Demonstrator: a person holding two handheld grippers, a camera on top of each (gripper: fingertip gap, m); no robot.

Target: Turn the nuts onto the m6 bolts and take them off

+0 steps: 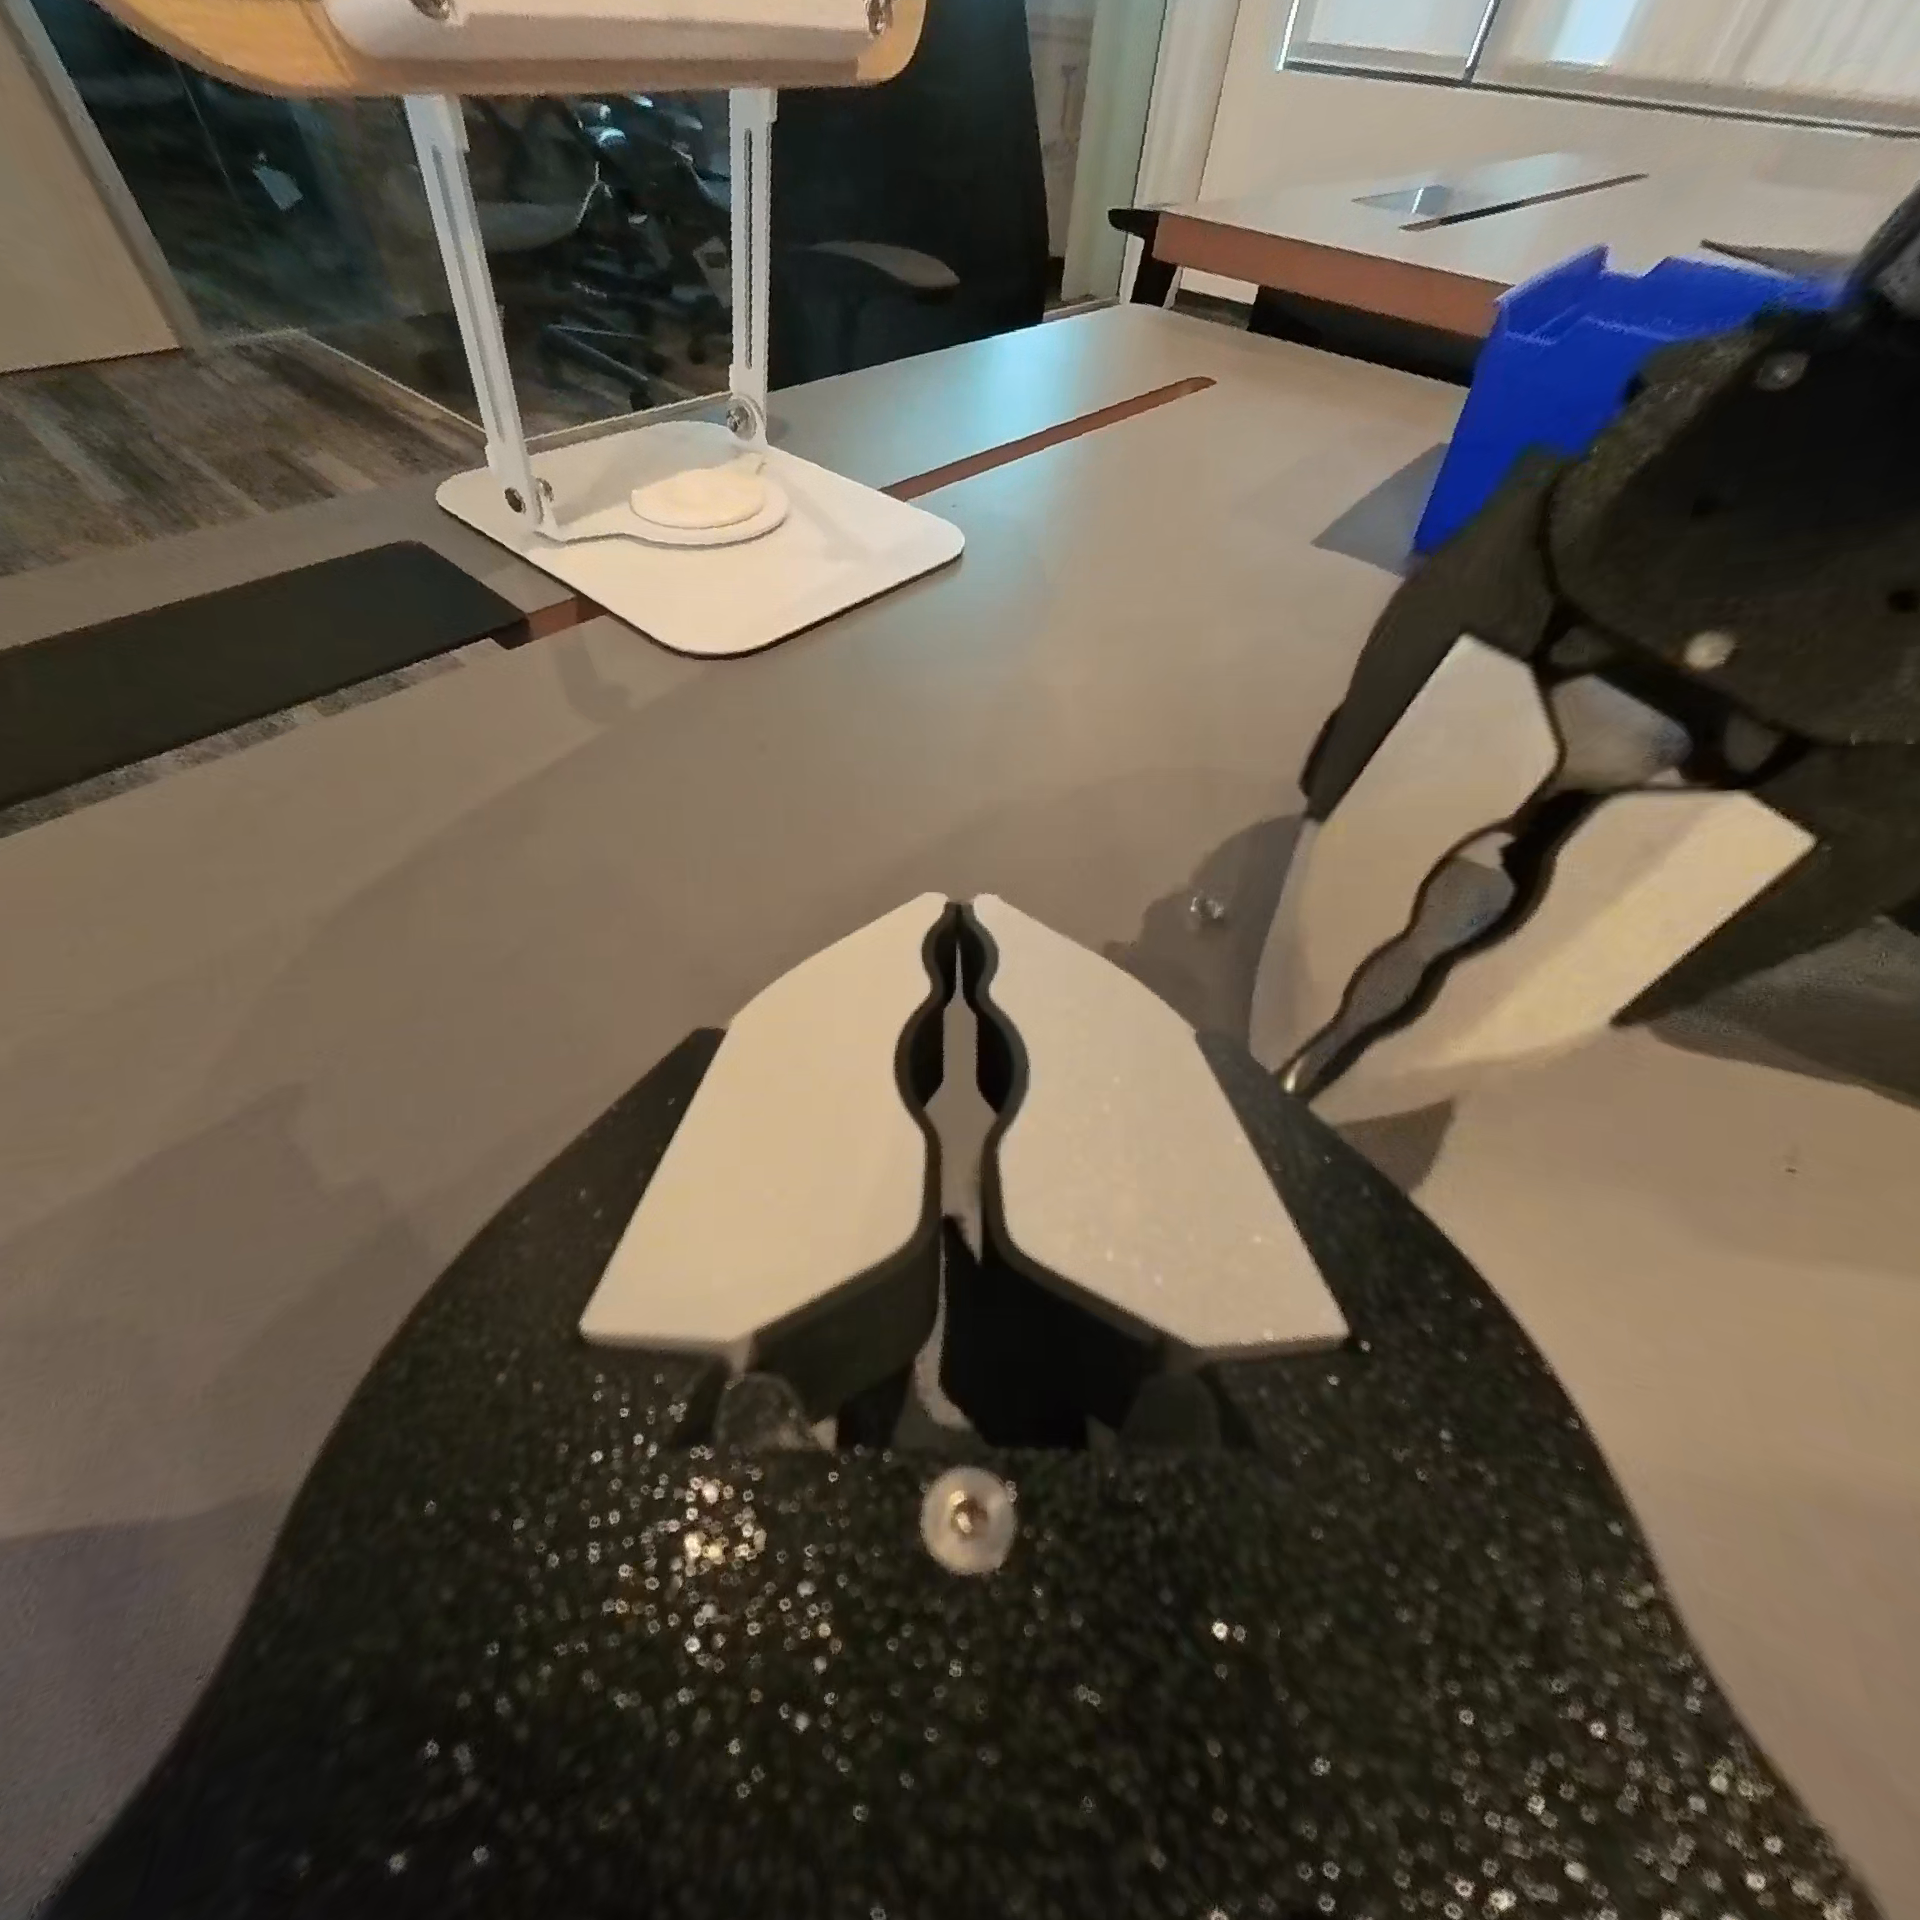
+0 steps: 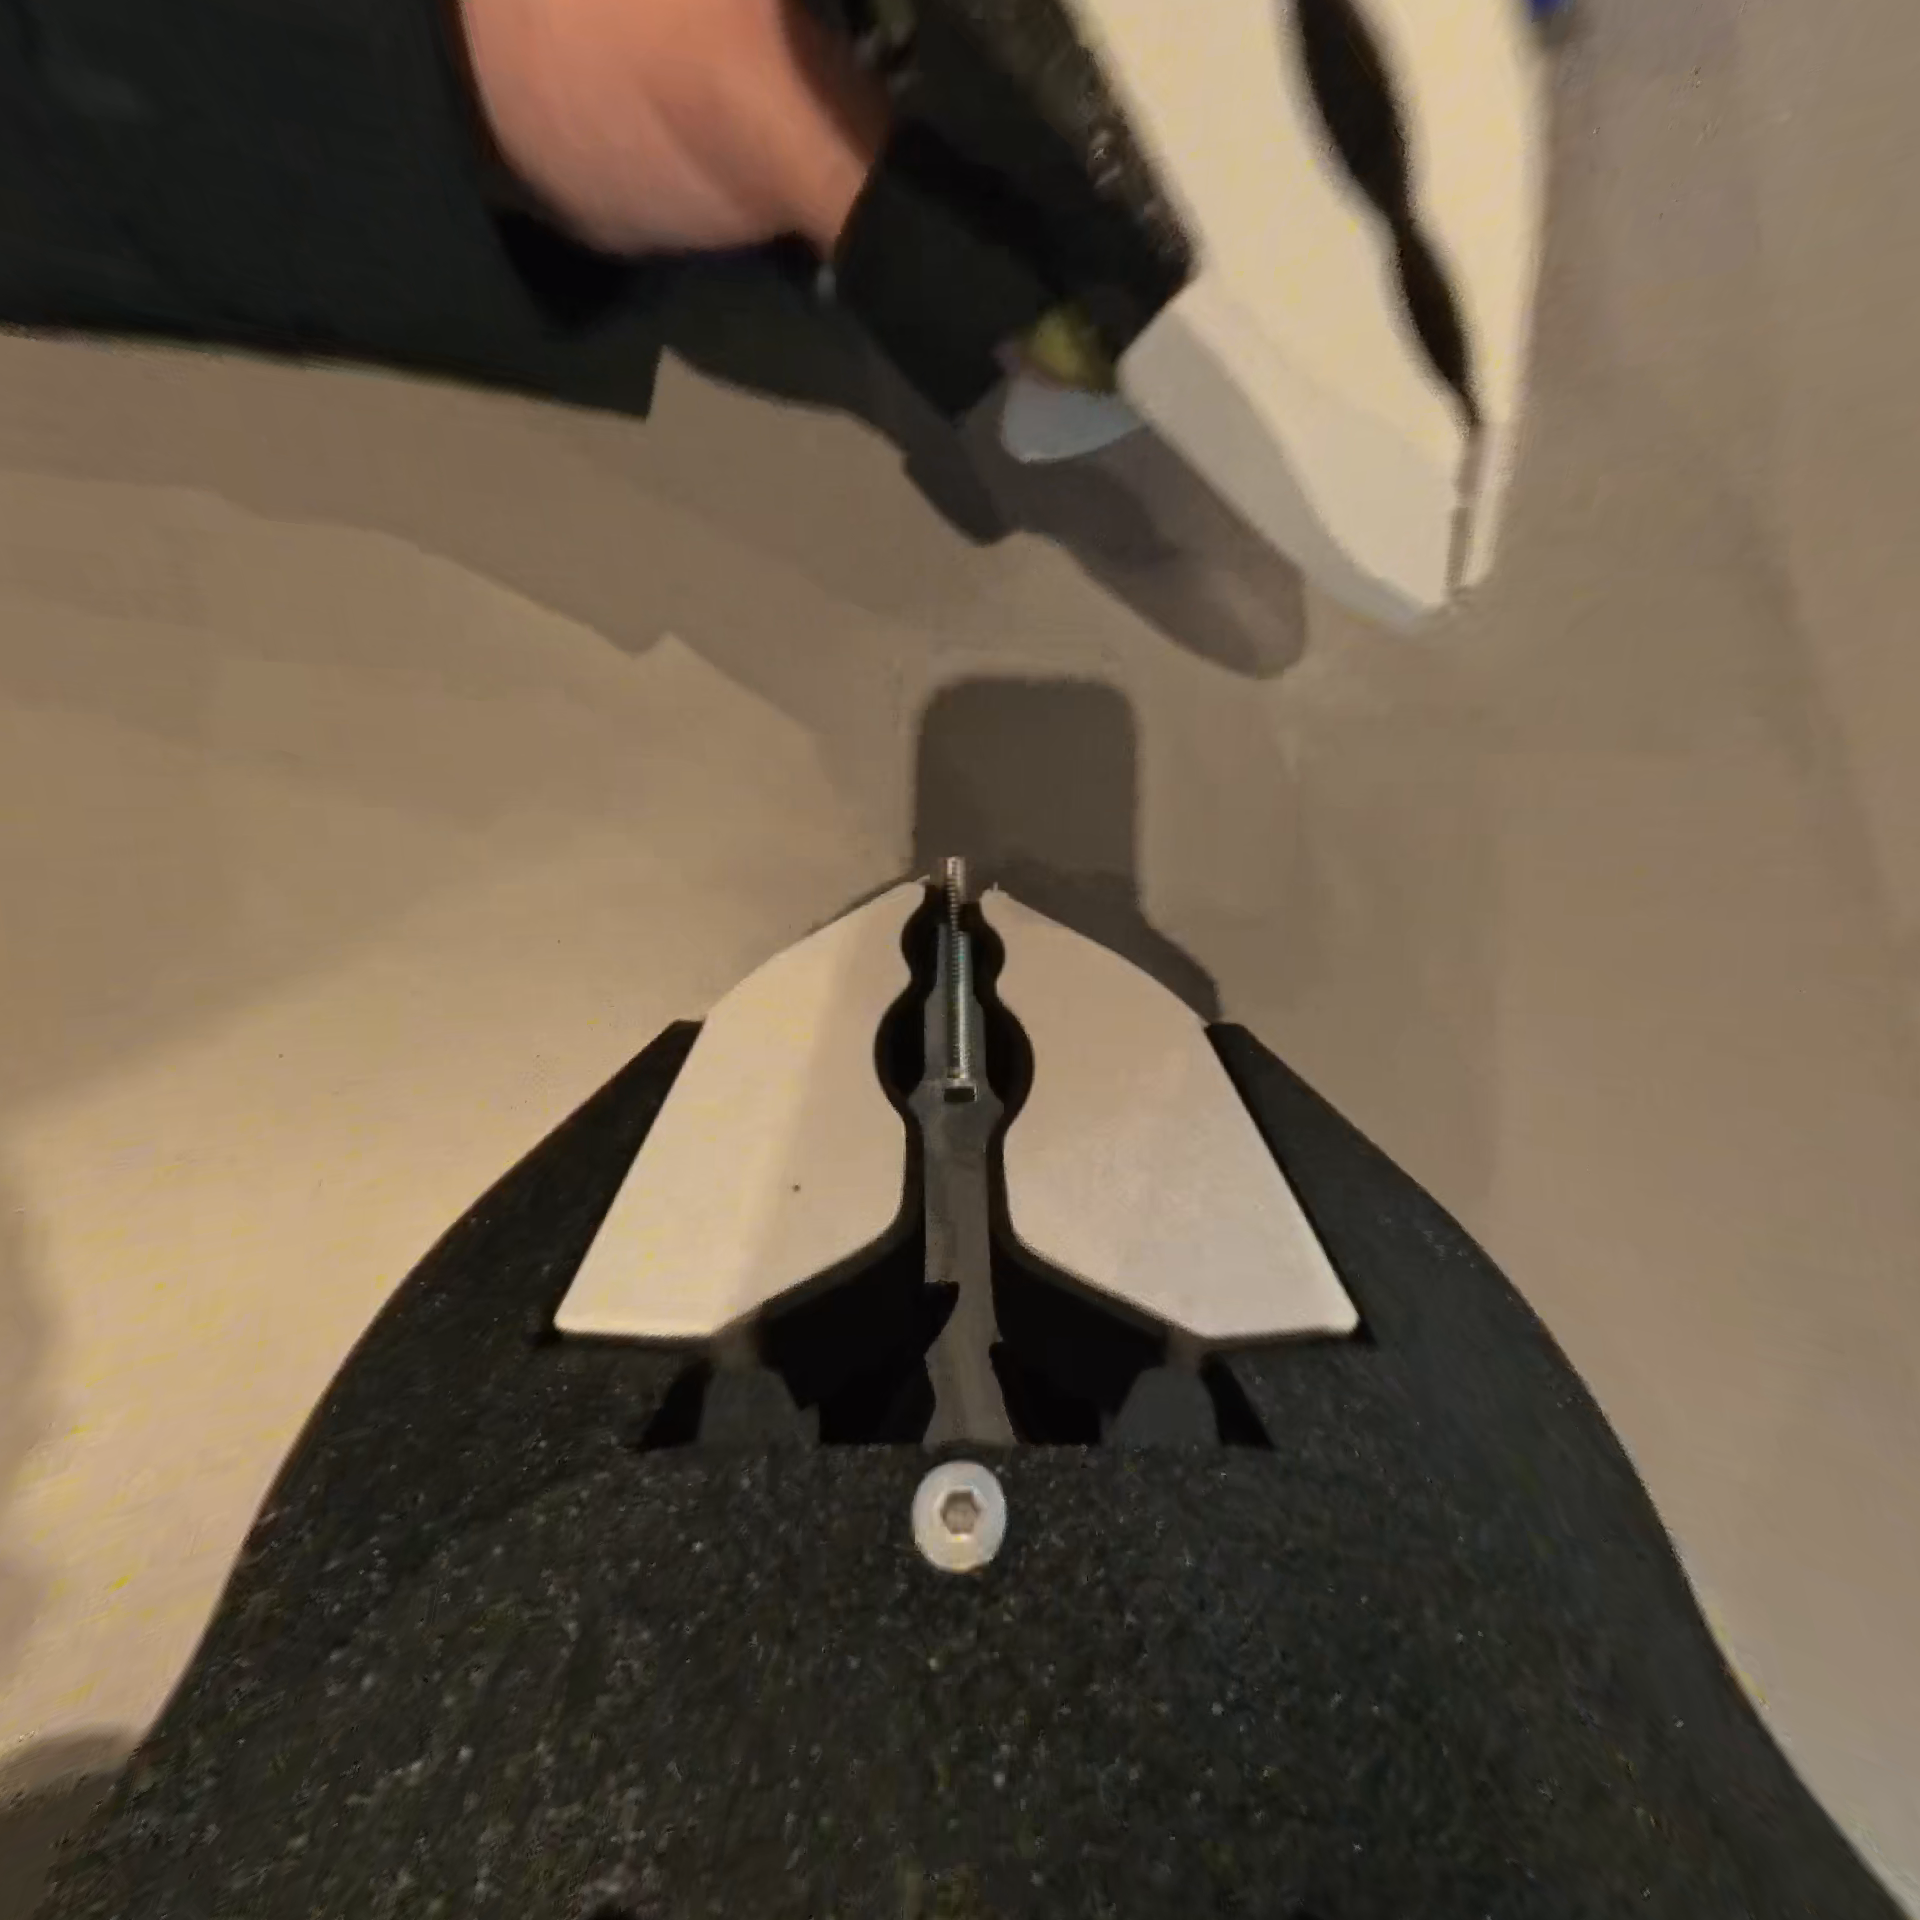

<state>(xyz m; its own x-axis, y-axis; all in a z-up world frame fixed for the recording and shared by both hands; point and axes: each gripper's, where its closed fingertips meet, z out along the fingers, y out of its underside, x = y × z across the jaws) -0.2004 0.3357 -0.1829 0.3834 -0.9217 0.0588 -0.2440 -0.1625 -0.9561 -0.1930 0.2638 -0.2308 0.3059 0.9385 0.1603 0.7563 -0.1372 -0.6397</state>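
I'm pinching the bolt (image 2: 954, 977) lengthwise in my closed right gripper (image 2: 958, 889); it's light, stiff and slippery. My left gripper (image 1: 961, 914) is closed, empty.

A white stand (image 1: 717, 566) and blue bin (image 1: 1558, 384) sit on the grey table (image 1: 1039, 707).

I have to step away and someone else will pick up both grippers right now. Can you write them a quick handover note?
Right gripper: shut on a bolt, which lies lengthwise between the fingers with its threaded tip poking past them, close above the grey table.
Left gripper: shut, nothing visible in it, above the table beside the right one.
A small metal piece, possibly a nut, lies on the table near the right gripper's tips.
Done: bolt picked up; no nut shows on it.
Left: fetch a nut, turn it on, take it off.
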